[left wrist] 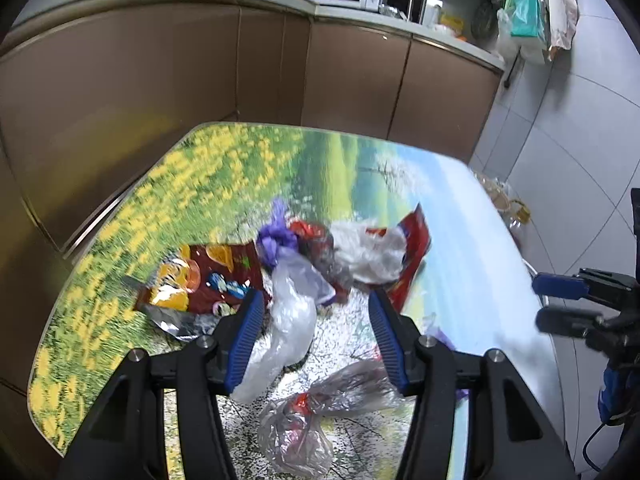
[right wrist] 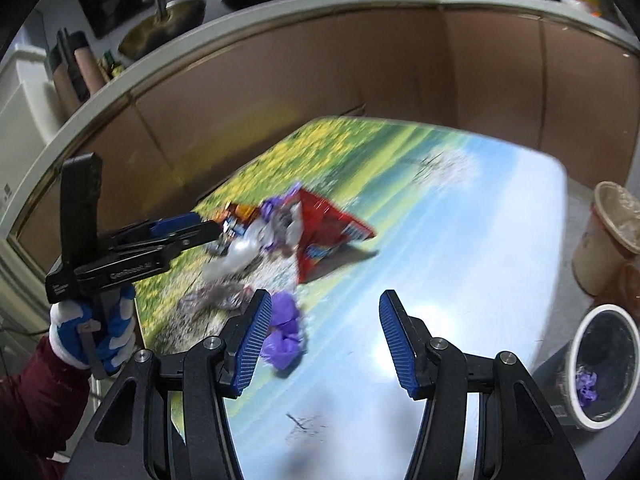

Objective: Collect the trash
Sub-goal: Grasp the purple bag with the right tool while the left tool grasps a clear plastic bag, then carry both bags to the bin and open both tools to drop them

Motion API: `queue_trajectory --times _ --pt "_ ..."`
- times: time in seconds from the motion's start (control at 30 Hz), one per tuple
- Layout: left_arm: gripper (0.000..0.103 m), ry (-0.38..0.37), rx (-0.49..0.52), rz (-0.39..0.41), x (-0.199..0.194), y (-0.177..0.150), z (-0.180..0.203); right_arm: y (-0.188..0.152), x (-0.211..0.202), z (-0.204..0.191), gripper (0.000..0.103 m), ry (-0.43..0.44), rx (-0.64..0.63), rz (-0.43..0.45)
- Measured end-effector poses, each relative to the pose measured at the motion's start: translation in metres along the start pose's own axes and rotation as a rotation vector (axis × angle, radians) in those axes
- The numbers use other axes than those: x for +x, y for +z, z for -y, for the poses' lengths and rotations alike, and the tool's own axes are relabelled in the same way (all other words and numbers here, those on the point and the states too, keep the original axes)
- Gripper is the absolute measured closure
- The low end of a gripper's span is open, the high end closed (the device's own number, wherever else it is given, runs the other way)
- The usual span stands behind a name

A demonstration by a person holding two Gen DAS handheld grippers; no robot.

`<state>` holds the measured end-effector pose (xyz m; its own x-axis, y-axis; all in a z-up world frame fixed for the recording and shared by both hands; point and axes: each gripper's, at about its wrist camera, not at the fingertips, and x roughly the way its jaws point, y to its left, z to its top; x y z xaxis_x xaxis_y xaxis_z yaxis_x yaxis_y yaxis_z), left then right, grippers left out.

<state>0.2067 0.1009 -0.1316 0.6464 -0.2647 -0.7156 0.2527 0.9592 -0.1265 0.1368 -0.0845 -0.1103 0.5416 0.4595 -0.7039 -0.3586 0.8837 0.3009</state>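
Observation:
A heap of trash lies on the picture-printed table (left wrist: 224,168): a dark red snack bag (left wrist: 208,276), a red wrapper (left wrist: 412,256), white crumpled plastic (left wrist: 368,252), purple scraps (left wrist: 274,236) and clear plastic bags (left wrist: 292,320). My left gripper (left wrist: 316,340) is open over a clear bag, empty. My right gripper (right wrist: 324,340) is open and empty above the table (right wrist: 460,220), a purple scrap (right wrist: 284,336) by its left finger. The heap (right wrist: 280,232) lies beyond it. The left gripper (right wrist: 180,232) reaches in from the left. The right gripper also shows at the right edge of the left wrist view (left wrist: 560,304).
A white-rimmed bin (right wrist: 604,364) with a black liner stands on the floor at the right with purple scraps inside. A beige cup-shaped container (right wrist: 608,236) stands behind it. Brown kitchen cabinets (left wrist: 160,80) curve round the far side of the table. Another clear bag (left wrist: 304,424) lies near me.

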Motion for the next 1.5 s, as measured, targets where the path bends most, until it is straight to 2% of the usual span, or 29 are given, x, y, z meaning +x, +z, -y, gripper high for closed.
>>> queue_trajectory --times 0.23,0.5,0.6,0.73,0.83,0.87,0.9,0.93,1.17,1.5 --pt "0.051 -0.025 0.002 -0.014 0.015 -0.002 -0.005 -0.004 0.036 -0.017 0.047 0.027 -0.039 -0.076" --pt "0.051 -0.031 -0.02 -0.058 0.035 -0.012 -0.015 -0.011 0.057 -0.018 0.047 0.043 -0.035 -0.138" --pt "0.058 -0.04 -0.025 -0.082 0.043 -0.016 -0.018 -0.012 0.064 -0.019 0.05 0.049 -0.038 -0.158" --pt "0.066 -0.059 -0.028 -0.111 0.052 -0.02 -0.019 -0.014 0.075 -0.022 0.054 0.051 -0.051 -0.184" --pt "0.069 -0.07 -0.017 -0.12 0.056 -0.021 -0.017 -0.016 0.082 -0.023 0.06 0.054 -0.051 -0.202" --pt "0.073 -0.074 -0.011 -0.122 0.056 -0.021 -0.015 -0.017 0.084 -0.023 0.062 0.055 -0.052 -0.207" --pt "0.074 -0.082 -0.013 -0.125 0.056 -0.021 -0.014 -0.018 0.085 -0.023 0.064 0.056 -0.053 -0.212" --pt "0.074 -0.087 -0.014 -0.124 0.056 -0.021 -0.013 -0.019 0.086 -0.024 0.072 0.061 -0.054 -0.217" --pt "0.076 -0.092 -0.009 -0.093 0.042 -0.015 -0.002 -0.02 0.074 -0.029 0.075 0.067 -0.087 -0.184" --pt "0.076 -0.062 0.028 -0.002 -0.007 0.001 0.027 -0.017 0.026 -0.015 0.075 0.069 -0.054 -0.064"
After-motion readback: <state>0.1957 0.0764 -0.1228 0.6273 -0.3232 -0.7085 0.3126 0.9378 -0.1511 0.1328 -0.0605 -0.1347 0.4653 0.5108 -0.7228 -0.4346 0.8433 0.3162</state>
